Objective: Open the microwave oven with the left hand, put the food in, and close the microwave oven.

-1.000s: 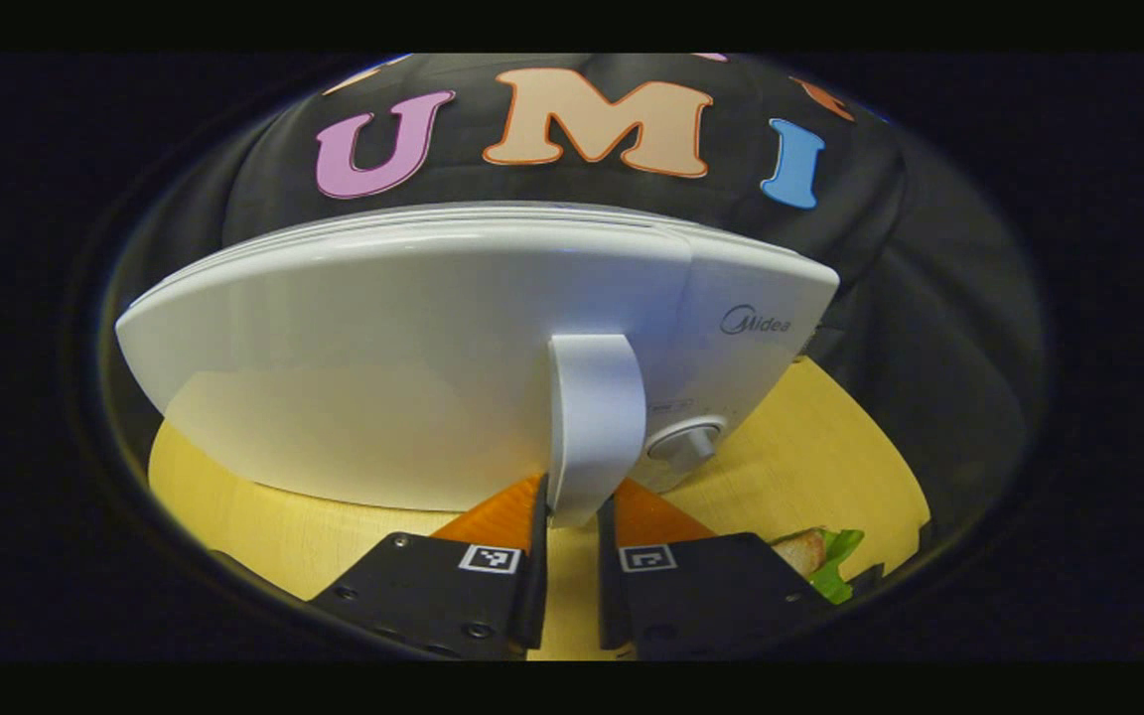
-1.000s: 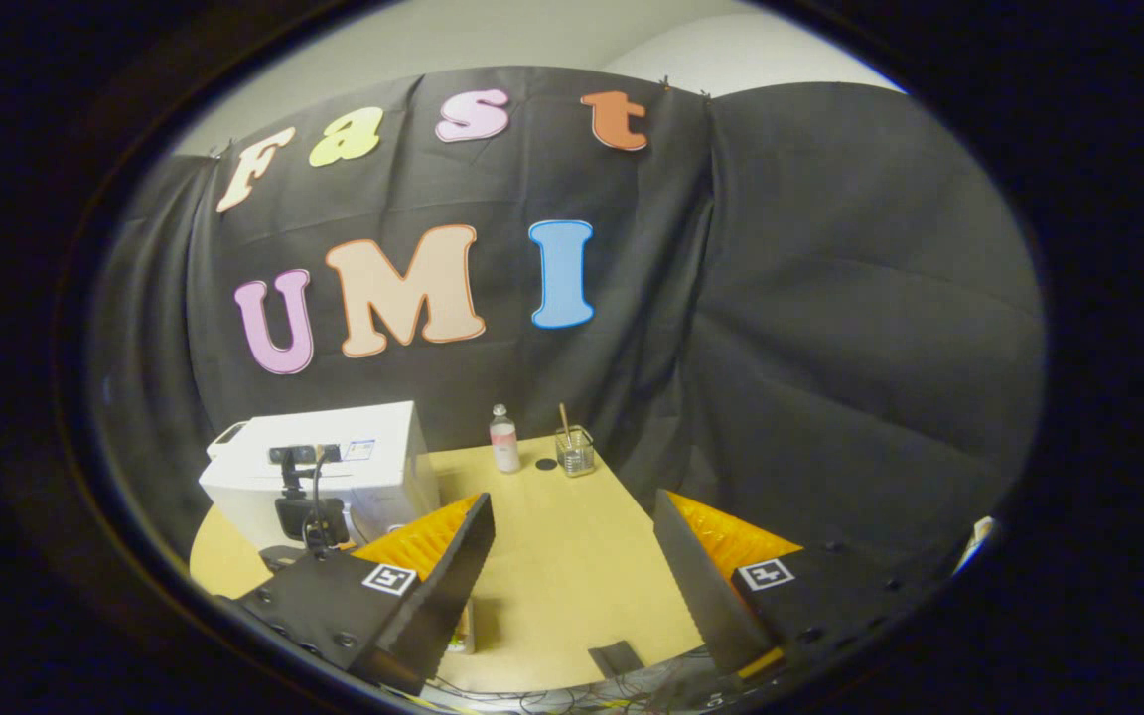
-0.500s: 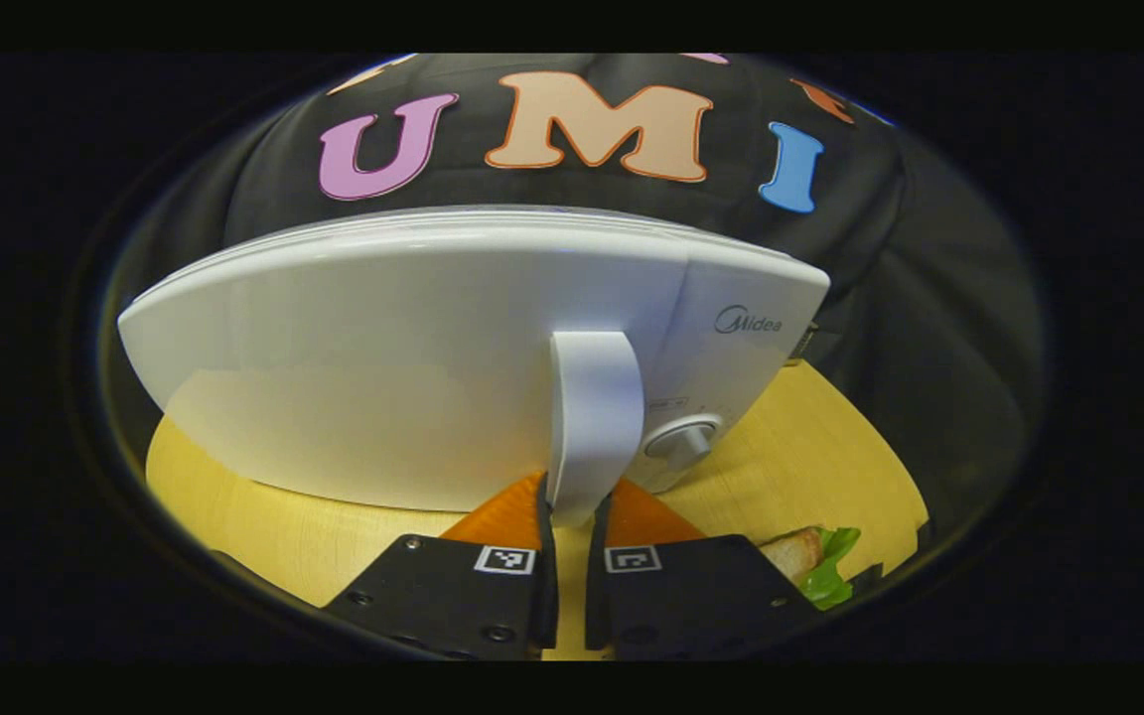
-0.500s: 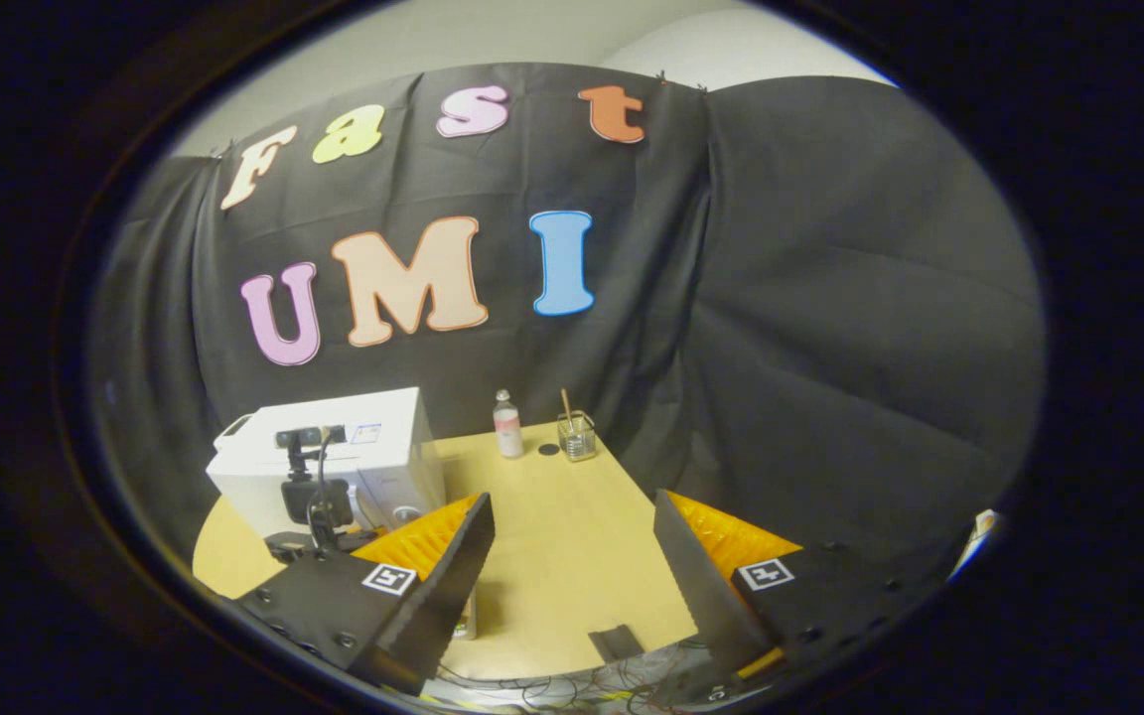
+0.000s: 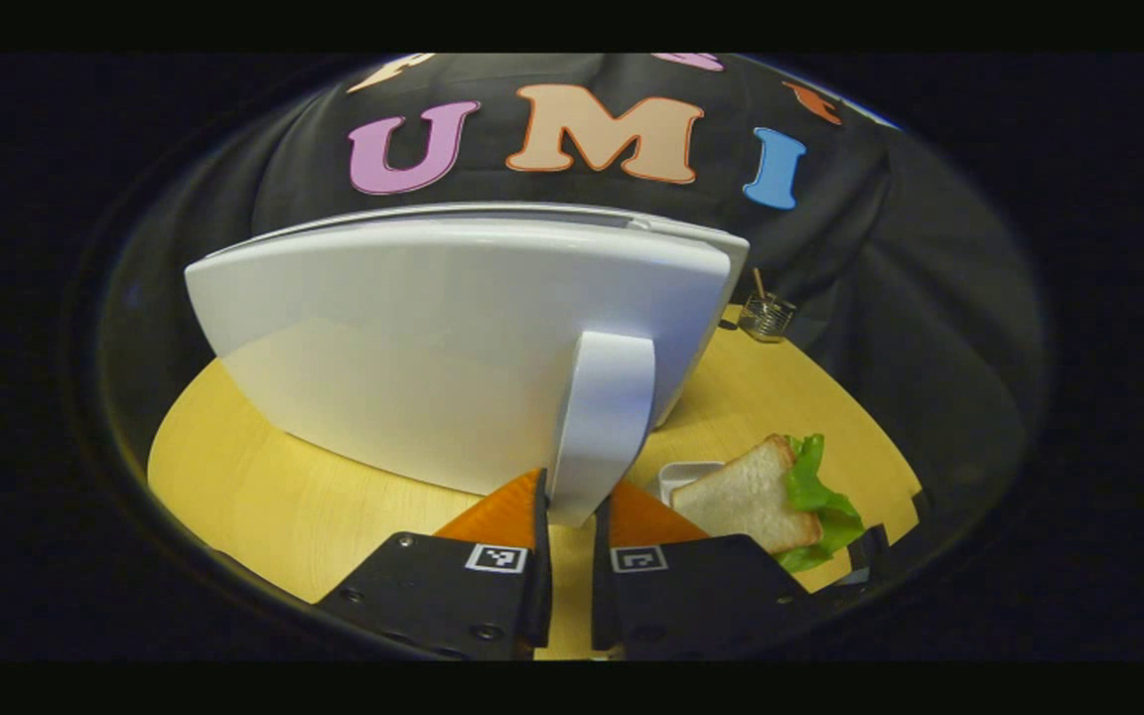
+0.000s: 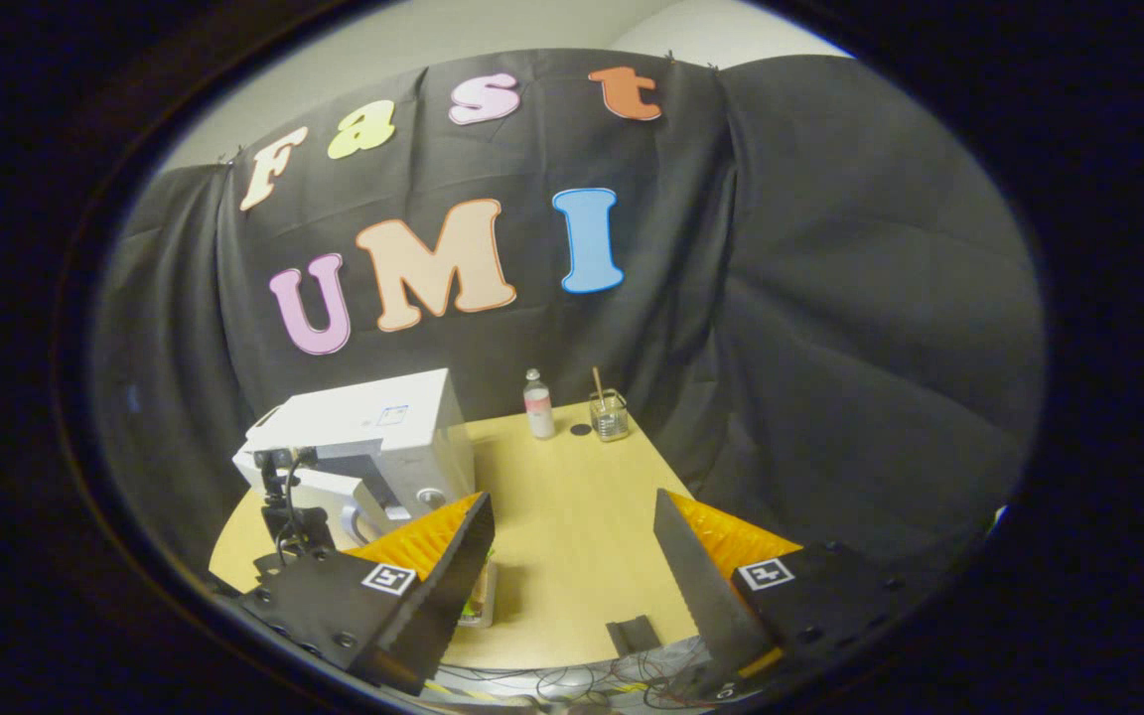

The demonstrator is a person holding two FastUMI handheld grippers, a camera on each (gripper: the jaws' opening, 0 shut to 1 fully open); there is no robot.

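The white microwave (image 6: 373, 427) stands at the left of the wooden table (image 6: 572, 566). In the left gripper view its door (image 5: 433, 338) is swung partly open. My left gripper (image 5: 570, 526) is shut on the lower end of the door's white handle (image 5: 602, 417). A sandwich with lettuce (image 5: 761, 492) lies on a small white tray (image 5: 681, 472) to the right of the door. My right gripper (image 6: 572, 501) hangs open above the table, holding nothing. The sandwich (image 6: 483, 596) peeks out beside its left finger.
A small bottle (image 6: 537, 405) and a glass with a stick in it (image 6: 609, 415) stand at the table's far edge. A dark flat piece (image 6: 632, 634) lies near the front edge, above loose cables. Black cloth walls close in behind and to the right.
The left gripper has pulled the handle and the microwave door has swung partly open, hiding the control panel and knob. The right gripper stayed open and drifted slightly.
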